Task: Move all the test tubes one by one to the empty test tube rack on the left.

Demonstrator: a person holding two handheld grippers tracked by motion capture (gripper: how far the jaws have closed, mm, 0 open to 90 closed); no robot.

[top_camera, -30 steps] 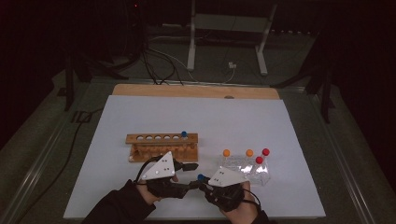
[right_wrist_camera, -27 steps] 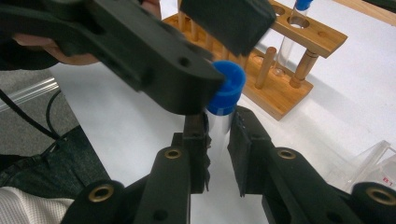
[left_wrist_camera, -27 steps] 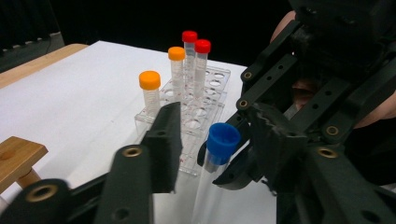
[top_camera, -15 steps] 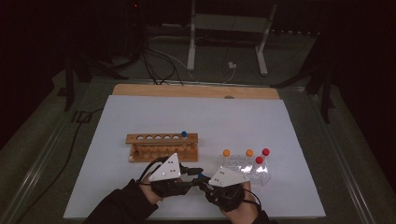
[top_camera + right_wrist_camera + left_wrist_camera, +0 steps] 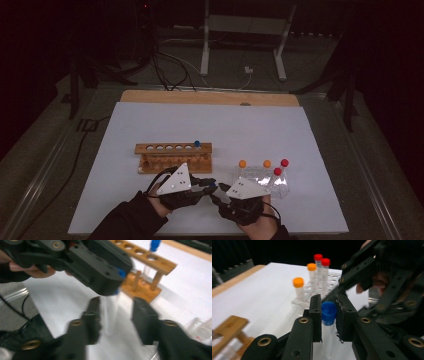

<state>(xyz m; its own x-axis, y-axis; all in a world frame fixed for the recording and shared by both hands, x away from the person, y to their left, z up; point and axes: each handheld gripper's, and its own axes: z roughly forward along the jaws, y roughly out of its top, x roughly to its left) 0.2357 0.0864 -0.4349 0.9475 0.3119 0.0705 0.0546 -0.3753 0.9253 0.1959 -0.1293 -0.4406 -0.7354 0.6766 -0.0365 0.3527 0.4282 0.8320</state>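
Surroundings dark, white table [image 5: 150, 200] evenly lit — no glare; right gripper view motion-blurred, left gripper view's edges soft.

1. The tube [image 5: 328, 340] looks like clear, smooth plastic, and its blue cap [image 5: 328, 311] is matt plastic with fine ribs round the side.
2. The left gripper [image 5: 329, 315] has matt black jaws, plastic by the look of them, with brass-coloured metal rivets; one pad's edge looks rough and frayed.
3. The right gripper [image 5: 115, 312] is of the same matt black stuff with the same metal rivets.
4. The rack [image 5: 173, 156] is pale bare wood, unvarnished and matt.
5. The clear stand [image 5: 332, 281] looks like glossy transparent plastic.
6. The sheet [image 5: 210, 125] over the table is white, matt and smooth.
7. The board [image 5: 210, 97] at its far edge is plain wood.
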